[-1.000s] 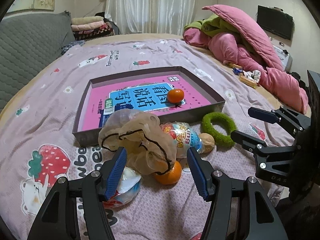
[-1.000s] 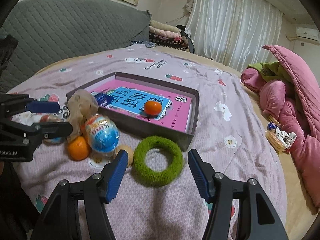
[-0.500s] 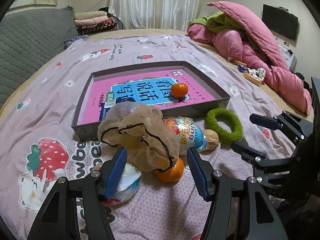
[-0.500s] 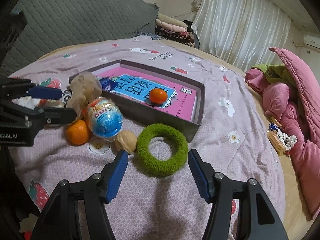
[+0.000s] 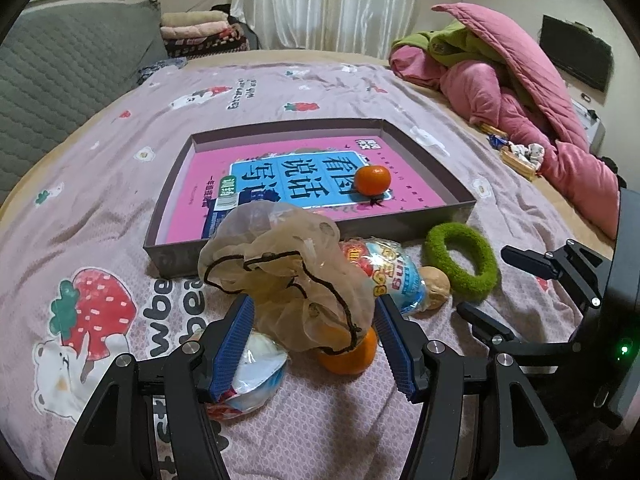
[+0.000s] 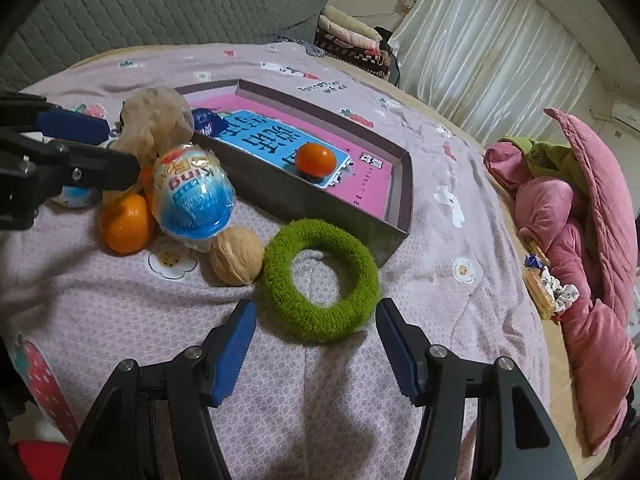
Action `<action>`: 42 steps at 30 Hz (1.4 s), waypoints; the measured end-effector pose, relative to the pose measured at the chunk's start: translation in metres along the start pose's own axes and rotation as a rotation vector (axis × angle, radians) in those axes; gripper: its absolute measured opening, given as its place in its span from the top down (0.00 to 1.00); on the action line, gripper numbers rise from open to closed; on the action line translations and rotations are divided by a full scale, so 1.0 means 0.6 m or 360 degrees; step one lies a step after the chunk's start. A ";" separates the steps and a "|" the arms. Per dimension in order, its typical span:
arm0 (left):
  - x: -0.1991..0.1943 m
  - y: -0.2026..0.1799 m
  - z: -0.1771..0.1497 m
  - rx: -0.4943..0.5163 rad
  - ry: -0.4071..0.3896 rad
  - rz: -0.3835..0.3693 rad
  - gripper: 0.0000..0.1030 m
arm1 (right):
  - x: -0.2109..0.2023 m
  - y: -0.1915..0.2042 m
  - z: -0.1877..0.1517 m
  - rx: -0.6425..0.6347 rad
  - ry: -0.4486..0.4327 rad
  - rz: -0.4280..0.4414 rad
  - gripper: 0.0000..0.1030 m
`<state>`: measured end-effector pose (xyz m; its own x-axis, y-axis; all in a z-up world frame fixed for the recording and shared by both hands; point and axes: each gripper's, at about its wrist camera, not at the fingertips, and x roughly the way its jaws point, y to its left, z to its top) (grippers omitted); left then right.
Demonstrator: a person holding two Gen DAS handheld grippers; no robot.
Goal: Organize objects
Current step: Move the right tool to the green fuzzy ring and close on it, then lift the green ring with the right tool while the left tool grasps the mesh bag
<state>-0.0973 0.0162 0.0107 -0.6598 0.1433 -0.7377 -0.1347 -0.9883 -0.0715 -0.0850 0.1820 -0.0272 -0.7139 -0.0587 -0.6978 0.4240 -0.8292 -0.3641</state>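
Left wrist view: the left gripper (image 5: 314,340) stands with its blue-padded fingers spread wide on either side of a crumpled beige sheer pouch (image 5: 288,276) edged with a dark cord. The pouch slumps over a tangerine (image 5: 350,354) lying on the bed sheet (image 5: 100,216), and nothing is clamped. Under the left finger lies a white-and-blue wrapped packet (image 5: 252,376). Just behind the pouch sits a foil-wrapped surprise egg (image 5: 384,276), blue and white with red lettering, and a walnut (image 5: 434,282) touches its right end.

A shallow grey box (image 5: 436,160) lies toward the middle of the bed, holding a pink book with a blue title panel (image 5: 292,176); a second tangerine (image 5: 373,180) rests on the book.

Right wrist view: the right gripper (image 6: 316,346) is also spread wide and empty, its fingers flanking the near edge of a fuzzy green ring (image 6: 320,280) that lies flat on the sheet, just beside the walnut and close against the box's near corner. Pink bedding (image 6: 580,216) is heaped at the bed's right edge.
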 end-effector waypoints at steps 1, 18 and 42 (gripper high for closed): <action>0.002 0.001 0.001 -0.0007 0.0004 0.0004 0.38 | 0.002 0.000 0.001 -0.0003 0.0004 -0.0003 0.40; 0.034 0.037 0.021 -0.0168 0.0059 0.0113 0.38 | 0.032 -0.014 0.019 0.0155 0.0074 0.0003 0.45; 0.072 0.094 0.044 -0.0426 0.0128 0.0089 0.38 | 0.036 -0.036 0.060 0.0377 0.0003 0.0168 0.82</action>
<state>-0.1530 -0.0322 -0.0073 -0.5983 0.0939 -0.7958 0.1075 -0.9747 -0.1959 -0.1298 0.1784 -0.0124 -0.6715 -0.1509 -0.7255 0.3536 -0.9257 -0.1347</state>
